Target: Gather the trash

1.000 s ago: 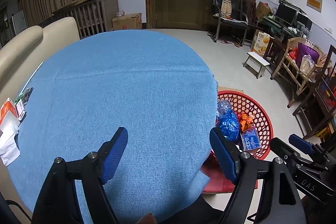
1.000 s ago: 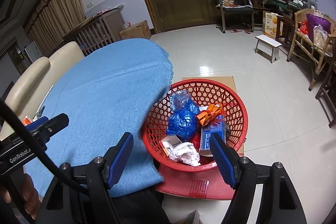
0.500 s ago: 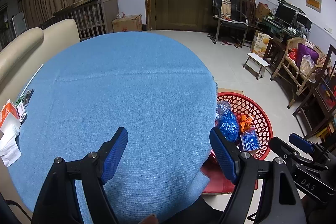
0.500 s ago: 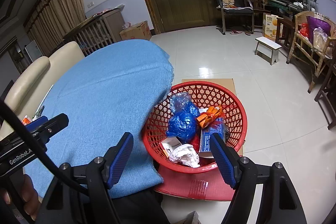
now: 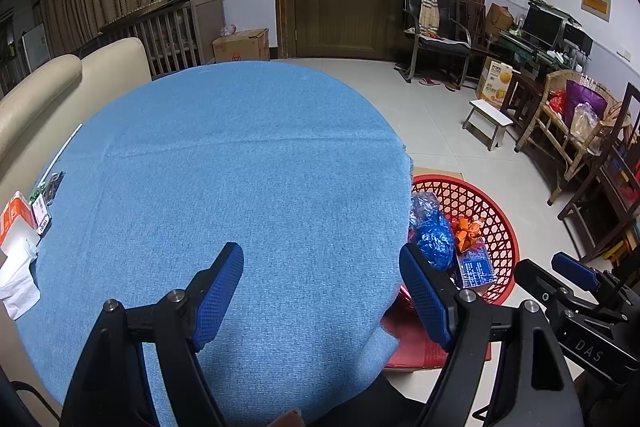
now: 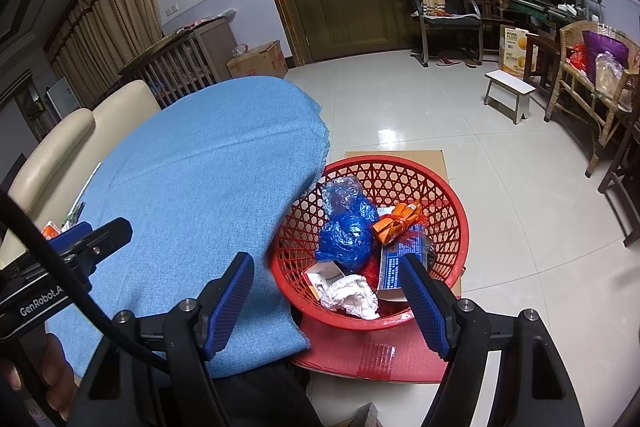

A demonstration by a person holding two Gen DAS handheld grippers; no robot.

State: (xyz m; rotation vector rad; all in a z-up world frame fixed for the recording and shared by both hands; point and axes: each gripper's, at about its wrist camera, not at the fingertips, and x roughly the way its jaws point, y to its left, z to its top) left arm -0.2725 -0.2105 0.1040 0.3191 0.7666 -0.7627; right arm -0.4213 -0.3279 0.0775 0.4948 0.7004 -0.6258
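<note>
L wrist view: your left gripper (image 5: 322, 291) hangs over the blue cloth (image 5: 240, 167), jaws wide apart, nothing between them. The only loose bits sit far left at the cloth's edge: white tissue (image 5: 18, 279) w/ an orange-white packet (image 5: 14, 217) just behind it. They lie well left of the claw, so the L hand is nearer by my read.

R wrist view: your right gripper (image 6: 326, 301) is spread too, empty, above the red basket (image 6: 448, 187). Blue bag (image 6: 346, 235), crumpled white paper (image 6: 352, 297) and orange wrapper (image 6: 396, 223) already lie inside.
</note>
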